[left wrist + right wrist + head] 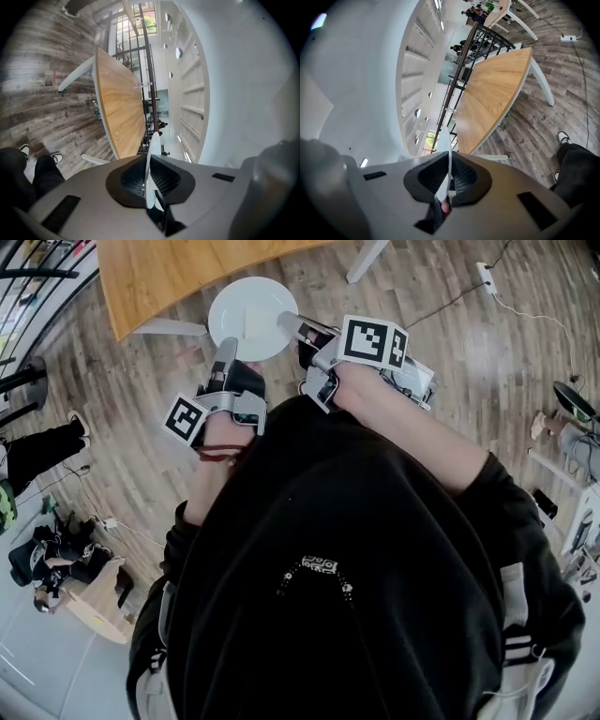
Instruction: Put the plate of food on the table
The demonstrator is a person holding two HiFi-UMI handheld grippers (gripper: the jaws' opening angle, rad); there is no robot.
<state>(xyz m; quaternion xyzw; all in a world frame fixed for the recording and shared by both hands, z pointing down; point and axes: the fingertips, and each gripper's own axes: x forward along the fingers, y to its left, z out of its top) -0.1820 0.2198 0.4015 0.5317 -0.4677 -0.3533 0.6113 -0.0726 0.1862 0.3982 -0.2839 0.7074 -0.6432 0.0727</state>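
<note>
Plate (253, 310), white and round, sits level in the air, pinched at its near rim by both tools. The left gripper (226, 345) has the rim at the plate's near left, and the right gripper (291, 324) has it at the near right. Each is held in one of the person's hands, with its marker cube toward the body.

In the left gripper view the plate (151, 161) shows edge-on as a thin white blade. It runs straight down the middle of the left gripper (150, 180), whose dark ribbed pads are closed against both faces of it. The right gripper view shows the same thing. The plate (446, 157) stands edge-on in the right gripper (447, 180), and the jaws are drawn in almost fully, with only the rim's thickness between them.

From the head view the plate is over the wood-plank floor (450, 352), and its far rim meets the near edge of the wooden table (169, 273) in the picture. How high it is above the tabletop cannot be told. A white table leg (173, 327) juts out just left of the plate. In the gripper views the table (119, 108) (497, 93) lies ahead, and its top looks bare. A white power strip (485, 276) lies on the floor off to the right, well apart from the table.
</note>
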